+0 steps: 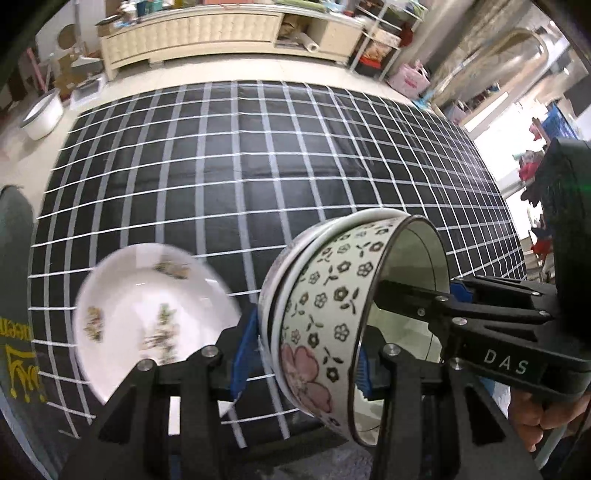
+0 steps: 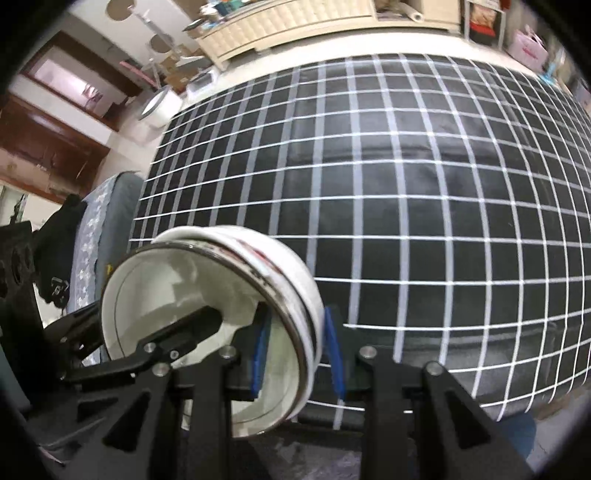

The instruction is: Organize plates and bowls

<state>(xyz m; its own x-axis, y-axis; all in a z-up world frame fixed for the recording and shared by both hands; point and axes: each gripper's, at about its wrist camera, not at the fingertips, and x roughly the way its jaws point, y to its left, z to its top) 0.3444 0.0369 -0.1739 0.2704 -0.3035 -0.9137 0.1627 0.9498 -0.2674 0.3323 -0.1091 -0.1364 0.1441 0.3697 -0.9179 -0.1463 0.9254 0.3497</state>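
Nested bowls [image 1: 325,317] on edge (mouths facing right), both tongs [image 1: 299,365] [image 2: 295,354] clamping their walls

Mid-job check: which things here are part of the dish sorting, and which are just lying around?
Job: nested floral-patterned ceramic bowls, gripped by left gripper and right gripper; white floral plate; black grid-lined table.
Lying about: white tub, cream cabinet, pink bag.

Even indoor light, heavy fisheye bending with dark corners, motion blur on the plate [image 1: 155,325], window glare far right.
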